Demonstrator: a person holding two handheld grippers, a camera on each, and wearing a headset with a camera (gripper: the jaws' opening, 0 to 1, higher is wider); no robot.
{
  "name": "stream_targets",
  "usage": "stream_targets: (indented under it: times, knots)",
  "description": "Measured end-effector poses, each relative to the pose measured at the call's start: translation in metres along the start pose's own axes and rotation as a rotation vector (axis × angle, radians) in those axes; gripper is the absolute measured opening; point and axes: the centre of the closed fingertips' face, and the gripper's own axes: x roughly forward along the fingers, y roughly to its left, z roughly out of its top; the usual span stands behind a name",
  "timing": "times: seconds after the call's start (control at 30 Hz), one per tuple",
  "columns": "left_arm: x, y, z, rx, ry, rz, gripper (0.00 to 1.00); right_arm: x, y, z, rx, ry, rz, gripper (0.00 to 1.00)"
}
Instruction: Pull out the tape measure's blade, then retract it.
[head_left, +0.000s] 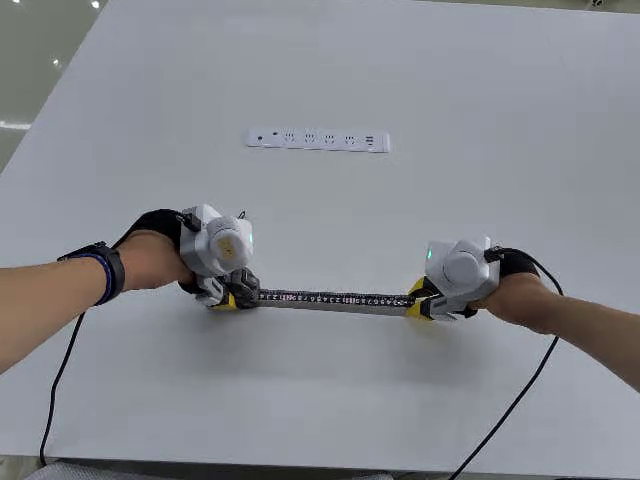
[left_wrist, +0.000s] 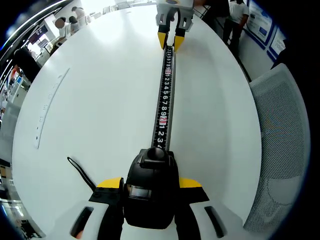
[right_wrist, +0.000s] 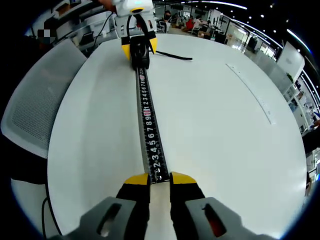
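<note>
The black tape measure case (left_wrist: 151, 192) sits between the yellow-tipped jaws of my left gripper (left_wrist: 150, 183), which is shut on it. In the head view the case (head_left: 243, 288) rests on the white table (head_left: 330, 60) at my left gripper (head_left: 228, 293). The blade (head_left: 335, 298) lies pulled out flat along the table to my right gripper (head_left: 420, 301). In the right gripper view the blade's end (right_wrist: 159, 172) lies between the jaws of my right gripper (right_wrist: 160, 178), shut on it. The numbered blade (right_wrist: 147, 120) runs away to the case (right_wrist: 139, 50).
A white power strip (head_left: 318, 140) lies farther back on the table. The case's black wrist strap (right_wrist: 172, 55) trails on the table. Cables (head_left: 508, 412) hang off the near edge. A grey mesh chair (left_wrist: 285, 150) stands beside the table, and people stand at its far end.
</note>
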Motion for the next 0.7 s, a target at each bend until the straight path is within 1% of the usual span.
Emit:
stream_targets:
  times: [0.27, 0.47, 0.53, 0.57, 0.6, 0.7]
  knots:
    - [0.0, 0.0006, 0.0, -0.004, -0.005, 0.008, 0.36, 0.003, 0.0006, -0.0018, -0.021, 0.021, 0.009, 0.14]
    - [0.0029, 0.0023, -0.0008, 0.01, -0.009, 0.014, 0.37, 0.0028, 0.0004, -0.0021, -0.015, 0.019, 0.005, 0.15]
    - [0.0027, 0.0034, -0.0014, 0.012, -0.005, 0.015, 0.37, 0.0026, 0.0, -0.0019, 0.008, 0.02, 0.008, 0.16]
    - [0.0026, 0.0039, -0.0015, 0.009, -0.005, 0.017, 0.37, 0.0024, -0.0008, -0.0024, 0.025, 0.027, 0.007, 0.16]
    - [0.0025, 0.0042, -0.0018, 0.004, -0.005, 0.016, 0.37, 0.0021, -0.0009, -0.0034, 0.021, 0.034, 0.005, 0.16]
    - [0.0005, 0.0067, -0.0003, -0.037, -0.024, 0.015, 0.38, 0.001, -0.0008, -0.0032, 0.034, 0.032, -0.007, 0.16]
